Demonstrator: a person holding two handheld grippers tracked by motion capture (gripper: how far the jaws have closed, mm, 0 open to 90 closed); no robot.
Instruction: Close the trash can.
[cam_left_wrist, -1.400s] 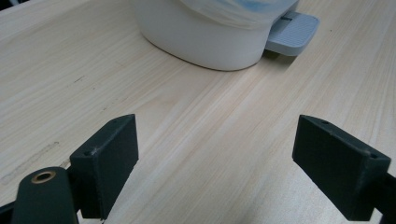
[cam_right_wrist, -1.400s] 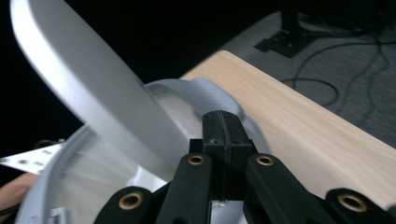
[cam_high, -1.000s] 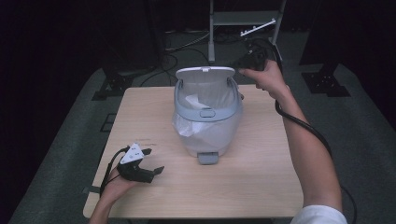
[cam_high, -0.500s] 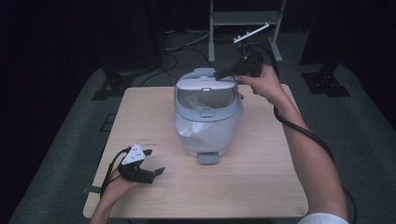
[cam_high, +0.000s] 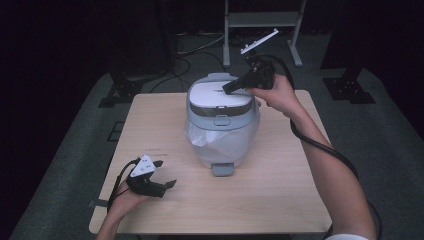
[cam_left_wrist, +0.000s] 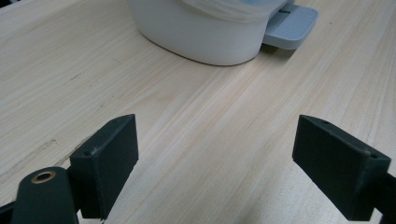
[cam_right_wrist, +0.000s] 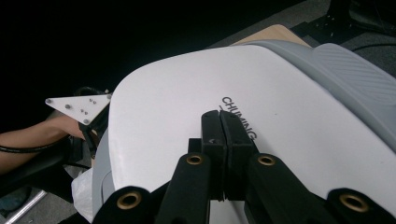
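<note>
With my right gripper fingers pressed together on the bin lid, I push straight down until it latches; my left gripper rests open.

One marking is legible. In the right gripper view, dark capital letters are printed on the white lid of the pedal bin, reading "CHUMING" as far as can be made out. The right gripper, its jaws pressed together, covers the lettering's near edge. In the high view the same print is too small to read.
</note>
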